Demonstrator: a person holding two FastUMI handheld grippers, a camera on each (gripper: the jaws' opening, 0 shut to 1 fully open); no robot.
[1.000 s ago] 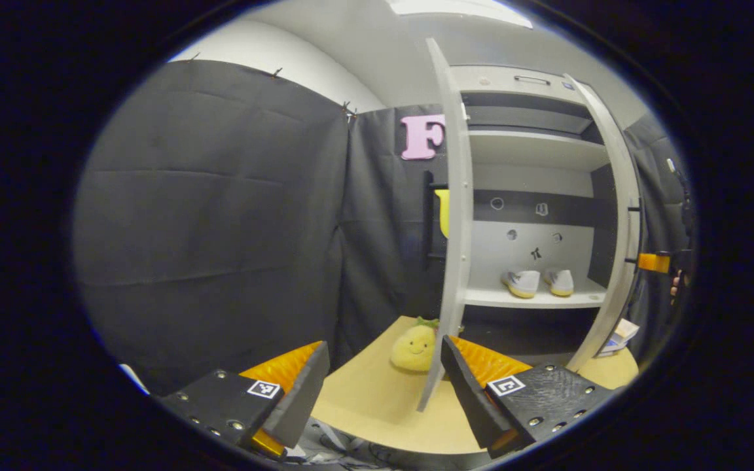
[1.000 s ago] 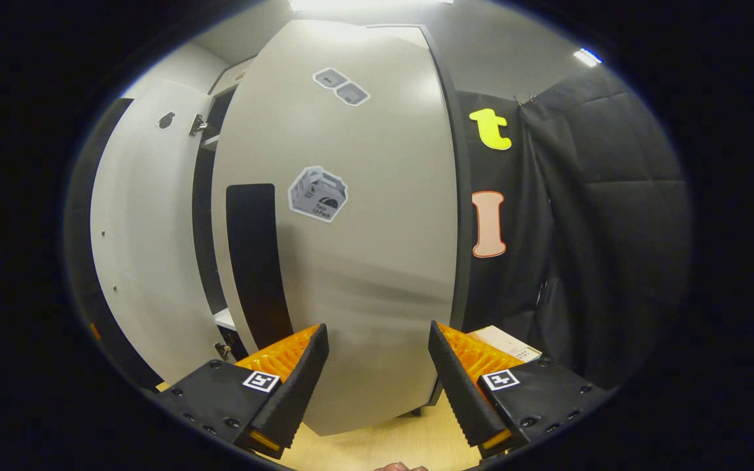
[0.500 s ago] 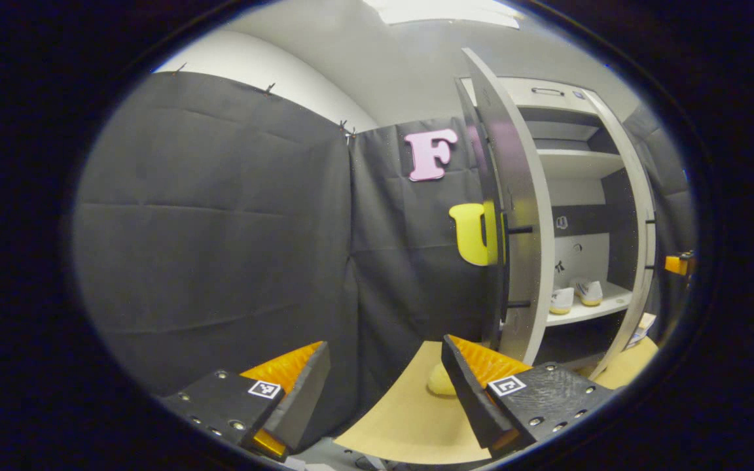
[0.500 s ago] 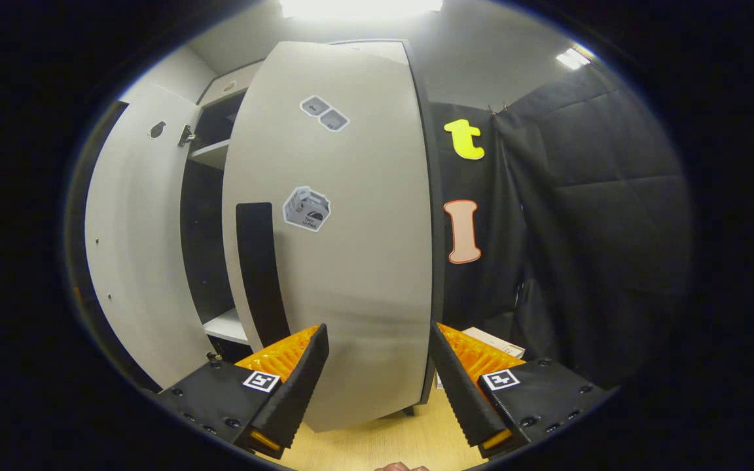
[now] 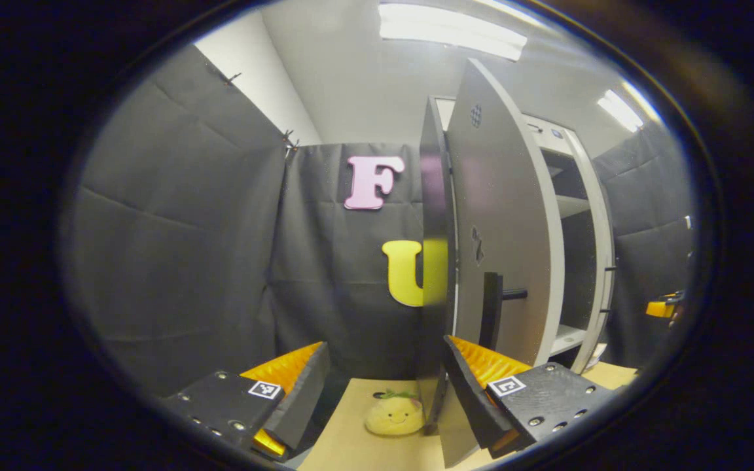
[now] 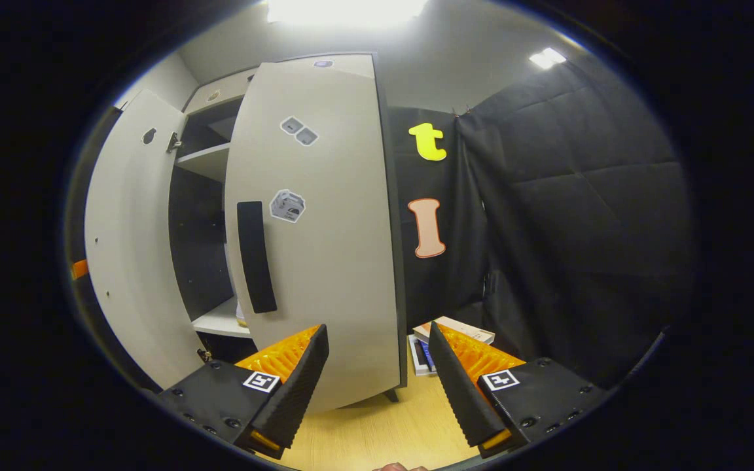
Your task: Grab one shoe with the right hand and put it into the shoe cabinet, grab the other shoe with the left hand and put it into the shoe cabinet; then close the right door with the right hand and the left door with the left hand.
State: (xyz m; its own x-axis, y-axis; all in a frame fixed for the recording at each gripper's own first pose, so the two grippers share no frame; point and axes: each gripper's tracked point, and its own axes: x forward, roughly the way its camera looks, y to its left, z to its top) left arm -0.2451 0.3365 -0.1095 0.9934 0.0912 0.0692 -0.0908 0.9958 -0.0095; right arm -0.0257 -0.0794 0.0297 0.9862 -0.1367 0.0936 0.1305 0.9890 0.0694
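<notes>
The left gripper point(image 5: 380, 386), jaws apart and empty, has swung round behind the left door point(image 5: 501, 229), ready to push it. The right gripper point(image 6: 377, 376), also spread, has backed off the half-closed right door point(image 6: 324, 229). Shoes sit hidden inside.

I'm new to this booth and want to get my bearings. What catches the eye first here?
The tall pale cabinet with both doors ajar: the right door with its dark handle dominates the right gripper view. In the left gripper view, the left door stands edge-on, and a yellow plush toy sits on the floor at its foot.
</notes>
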